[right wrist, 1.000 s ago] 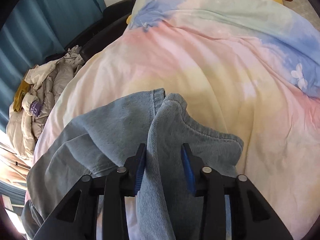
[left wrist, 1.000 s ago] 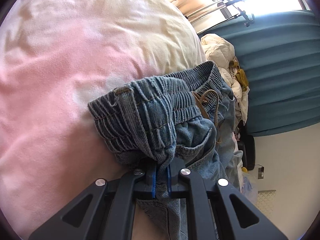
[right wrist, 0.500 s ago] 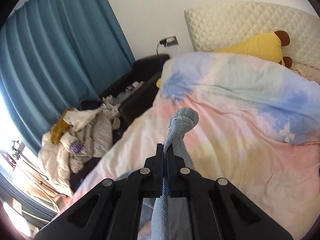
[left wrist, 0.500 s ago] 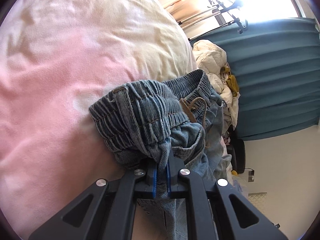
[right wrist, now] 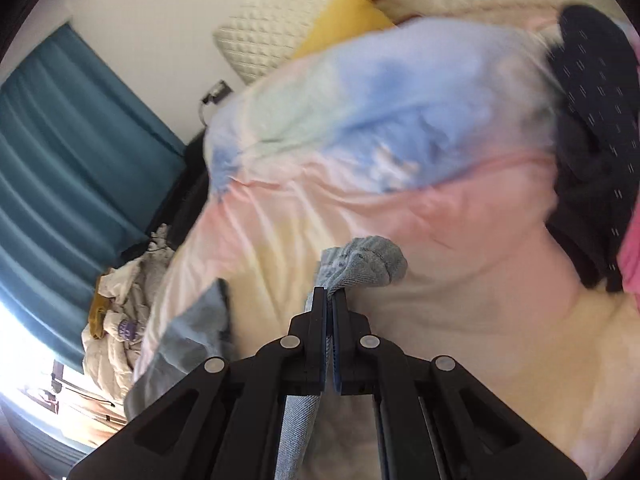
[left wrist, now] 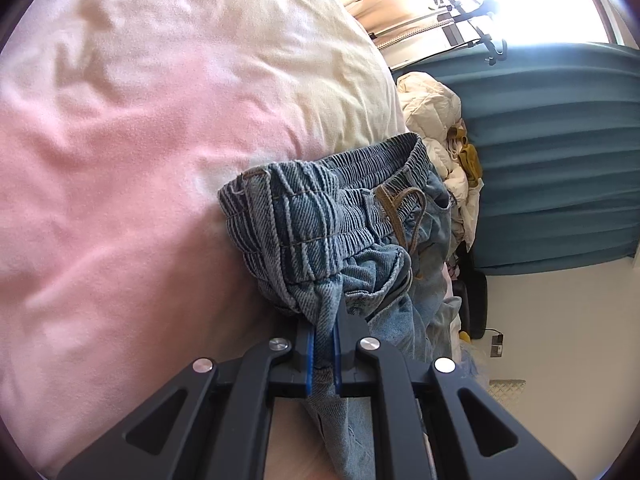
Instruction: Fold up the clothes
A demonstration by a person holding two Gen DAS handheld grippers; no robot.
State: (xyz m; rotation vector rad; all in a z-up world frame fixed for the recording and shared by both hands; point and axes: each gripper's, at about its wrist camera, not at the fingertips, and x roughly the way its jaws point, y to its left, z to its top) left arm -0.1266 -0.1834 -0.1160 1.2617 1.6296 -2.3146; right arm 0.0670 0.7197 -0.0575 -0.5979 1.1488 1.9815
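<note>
Bedroom, mid-fold: gripping jeans [left wrist: 320,232] over pastel duvet [left wrist: 120,160] w/ both tools. Left gripper [left wrist: 322,344] pinching bunched waistband; right gripper [right wrist: 330,320] clamping folded denim edge. Keeping tension even, laying fabric flat before releasing, prob. best.

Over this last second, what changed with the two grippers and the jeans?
The right gripper closed on a fold of the jeans and swung it up across the duvet. The left gripper stayed clamped on the waistband, hardly moving.
</note>
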